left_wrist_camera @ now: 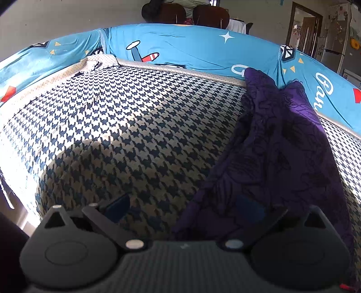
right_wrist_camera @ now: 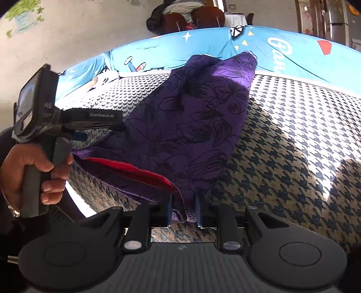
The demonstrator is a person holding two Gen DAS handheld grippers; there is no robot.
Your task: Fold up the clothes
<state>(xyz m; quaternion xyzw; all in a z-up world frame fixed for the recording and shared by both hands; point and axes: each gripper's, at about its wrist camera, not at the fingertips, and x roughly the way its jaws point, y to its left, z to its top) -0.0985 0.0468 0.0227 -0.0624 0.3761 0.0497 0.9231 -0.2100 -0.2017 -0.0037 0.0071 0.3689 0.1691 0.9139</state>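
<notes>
Your left gripper (left_wrist_camera: 183, 206) shows best in its own wrist view: its blue-padded fingers (left_wrist_camera: 117, 206) stand wide apart over the houndstooth-patterned bed cover (left_wrist_camera: 126, 126), the right one resting against the edge of the purple cloth printed with dark flowers (left_wrist_camera: 277, 153), nothing pinched between them. Only the right wrist view shows your left hand (right_wrist_camera: 33, 171) wrapped around that gripper's grey handle at the far left, and the cloth's red lining (right_wrist_camera: 135, 169) turned out along its near edge. In that same view your right gripper (right_wrist_camera: 182, 210) has its fingers (right_wrist_camera: 168, 209) closed narrowly on the cloth's near corner, the fabric bunched between the blue pads. The cloth runs from there up the middle of the bed to the bright blue sheet with cartoon planes and stars (left_wrist_camera: 191, 49) banked along the far side. Sunlight falls in patches across the cover. Beyond the bed stand two dark brown chairs (left_wrist_camera: 196, 13), and at the right a doorway (left_wrist_camera: 304, 29).
</notes>
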